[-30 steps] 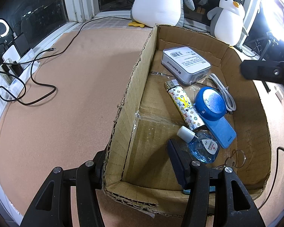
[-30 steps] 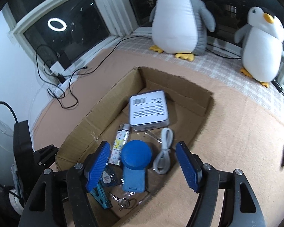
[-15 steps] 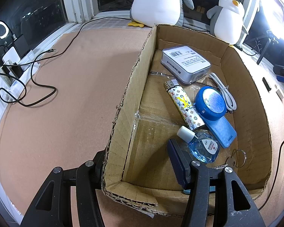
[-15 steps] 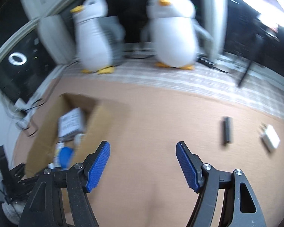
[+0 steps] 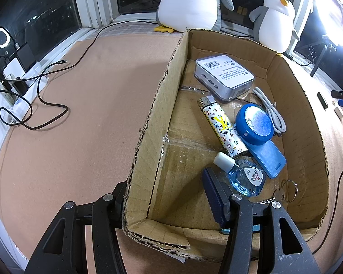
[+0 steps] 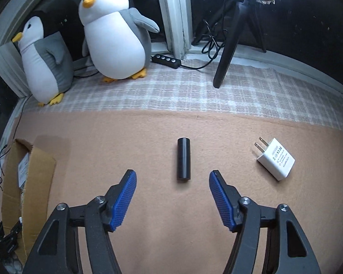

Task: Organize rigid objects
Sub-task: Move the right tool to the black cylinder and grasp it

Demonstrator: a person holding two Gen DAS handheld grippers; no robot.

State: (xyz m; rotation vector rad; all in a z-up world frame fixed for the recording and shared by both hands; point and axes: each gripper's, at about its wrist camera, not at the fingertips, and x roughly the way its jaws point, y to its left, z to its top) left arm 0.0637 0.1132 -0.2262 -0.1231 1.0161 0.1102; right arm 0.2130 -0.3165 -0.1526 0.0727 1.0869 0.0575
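An open cardboard box point(image 5: 157, 96) sits on the tan mat and holds a labelled silver case point(image 5: 224, 77), a patterned lighter point(image 5: 221, 127), a blue round tin point(image 5: 255, 123), a flat blue case point(image 5: 267, 157), a small blue-liquid bottle point(image 5: 242, 178), a white cable point(image 5: 269, 109) and a key ring point(image 5: 288, 189). My left gripper point(image 5: 167, 196) stands open, straddling the box's near left wall. A black cylinder point(image 6: 184, 159) lies on the mat just ahead of my open right gripper point(image 6: 172, 180), between its fingertips' lines. A white plug adapter point(image 6: 275, 158) lies to the cylinder's right.
Two plush penguins point(image 6: 114, 36) stand on the checked cloth by the window, beside a tripod leg point(image 6: 226, 52) and a power strip point(image 6: 167, 59). The box point(image 6: 34, 173) is at the right view's far left. Black cables point(image 5: 41, 96) trail over the mat's left side.
My right gripper has swung away from above the box to the right and now hovers low over the mat at the black cylinder. The left gripper and box have not moved.
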